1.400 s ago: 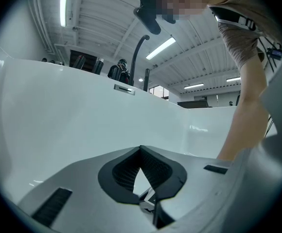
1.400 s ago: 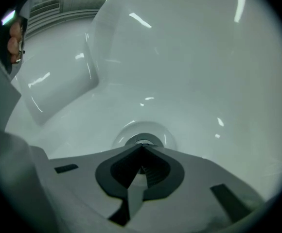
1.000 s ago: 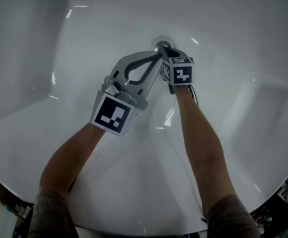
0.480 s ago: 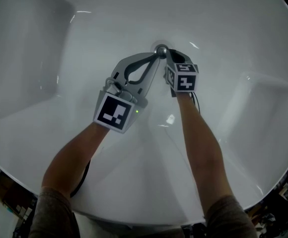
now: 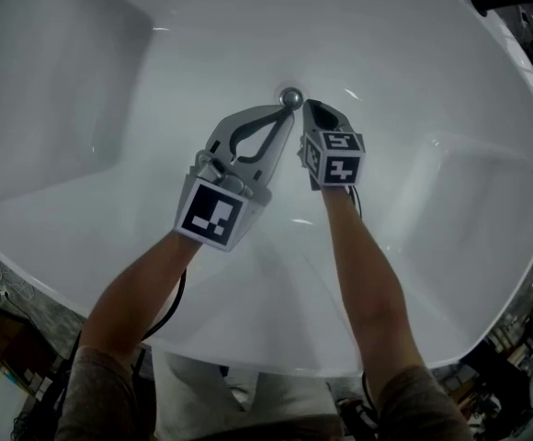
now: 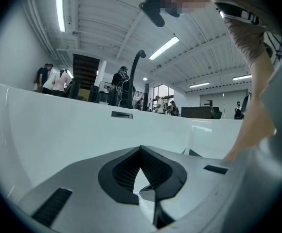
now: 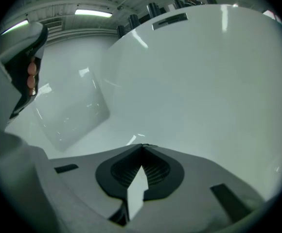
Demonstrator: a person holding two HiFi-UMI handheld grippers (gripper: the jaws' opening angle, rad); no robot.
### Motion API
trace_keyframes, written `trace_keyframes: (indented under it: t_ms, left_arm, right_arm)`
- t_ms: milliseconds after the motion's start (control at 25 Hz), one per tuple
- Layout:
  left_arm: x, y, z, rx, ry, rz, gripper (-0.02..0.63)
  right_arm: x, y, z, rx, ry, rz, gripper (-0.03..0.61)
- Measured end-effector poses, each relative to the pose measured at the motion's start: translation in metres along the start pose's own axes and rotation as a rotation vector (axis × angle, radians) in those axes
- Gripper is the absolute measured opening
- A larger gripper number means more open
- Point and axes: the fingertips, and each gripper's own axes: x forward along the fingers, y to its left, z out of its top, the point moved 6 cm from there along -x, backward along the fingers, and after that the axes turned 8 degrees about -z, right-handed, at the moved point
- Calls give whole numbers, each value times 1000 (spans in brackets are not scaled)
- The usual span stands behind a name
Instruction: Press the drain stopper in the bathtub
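The round chrome drain stopper [image 5: 291, 97] sits in the floor of the white bathtub [image 5: 156, 274], in the head view only. My left gripper [image 5: 284, 109] is shut with nothing in it, and its tips lie at the stopper's near-left edge; whether they touch it I cannot tell. My right gripper [image 5: 309, 108] is also shut and holds nothing, its tips just right of the stopper. In the left gripper view the jaws [image 6: 141, 148] meet in front of the far tub wall. In the right gripper view the jaws [image 7: 142, 146] meet over bare white tub, with the stopper hidden.
The tub floor steps up into moulded ledges at the left [image 5: 55, 81] and right [image 5: 478, 182]. An overflow slot [image 6: 122, 114] is set in the far wall, with a black faucet [image 6: 136, 67] above the rim. People stand in the hall behind.
Both grippers have eased back off the stopper, which was covered a second ago and now shows in full. The head view has pulled back and shows more of the tub rim.
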Motion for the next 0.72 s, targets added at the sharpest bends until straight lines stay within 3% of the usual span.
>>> trace_keyframes:
  t_ms: [240, 720]
  left_arm:
    - [-9, -15, 50, 15, 0, 30, 3]
    - [-33, -73, 154, -32, -15, 50, 3]
  right_arm:
    - [-55, 4, 34, -18, -15, 25, -3]
    - [-178, 17, 120, -36, -116, 74, -2]
